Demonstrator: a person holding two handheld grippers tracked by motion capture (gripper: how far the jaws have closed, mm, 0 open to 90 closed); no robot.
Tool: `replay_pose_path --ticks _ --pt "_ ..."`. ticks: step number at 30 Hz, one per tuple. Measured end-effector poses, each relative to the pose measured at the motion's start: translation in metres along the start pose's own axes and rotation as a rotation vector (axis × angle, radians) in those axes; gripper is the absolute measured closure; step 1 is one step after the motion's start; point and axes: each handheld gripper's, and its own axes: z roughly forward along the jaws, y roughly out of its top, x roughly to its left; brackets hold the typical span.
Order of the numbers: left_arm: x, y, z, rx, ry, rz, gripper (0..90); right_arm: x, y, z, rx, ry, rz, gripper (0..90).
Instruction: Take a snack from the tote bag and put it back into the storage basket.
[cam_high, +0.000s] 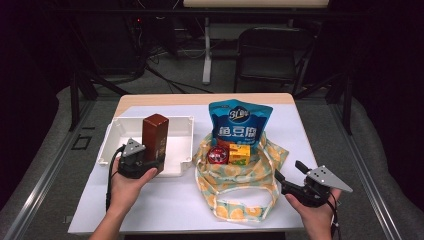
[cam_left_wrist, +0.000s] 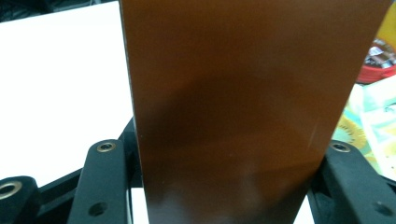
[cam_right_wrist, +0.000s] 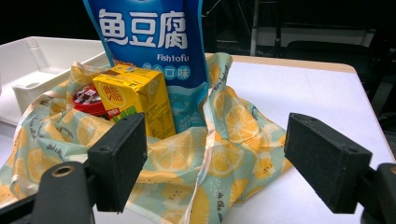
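A tall brown box (cam_high: 155, 134) stands upright over the front right part of the white tray (cam_high: 115, 131), and my left gripper (cam_high: 150, 162) is shut on its lower end. In the left gripper view the brown box (cam_left_wrist: 243, 107) sits squeezed between both black jaws of the left gripper (cam_left_wrist: 224, 158). A lemon-print cloth bag (cam_high: 240, 182) lies open at mid-table, holding a blue snack pouch (cam_high: 240, 125), a red round tin (cam_high: 218, 155) and a yellow drink carton (cam_high: 239, 154). My right gripper (cam_high: 288, 171) hovers open at the bag's right edge, and in its own view the right gripper (cam_right_wrist: 224, 158) has nothing between its pads.
The white-topped table (cam_high: 165, 200) ends close in front of both hands. A black chair (cam_high: 270, 55) and a desk leg (cam_high: 206, 55) stand beyond the far edge. In the right gripper view the white tray (cam_right_wrist: 37, 65) lies left of the cloth bag (cam_right_wrist: 233, 163).
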Motion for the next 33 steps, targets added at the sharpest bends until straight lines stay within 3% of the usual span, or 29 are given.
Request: replay_pose_path --ticks 33 --pt "0.009 0.022 0.049 0.264 0.012 -0.003 44.1 0.003 0.001 0.004 -0.004 0.006 0.009 23.0"
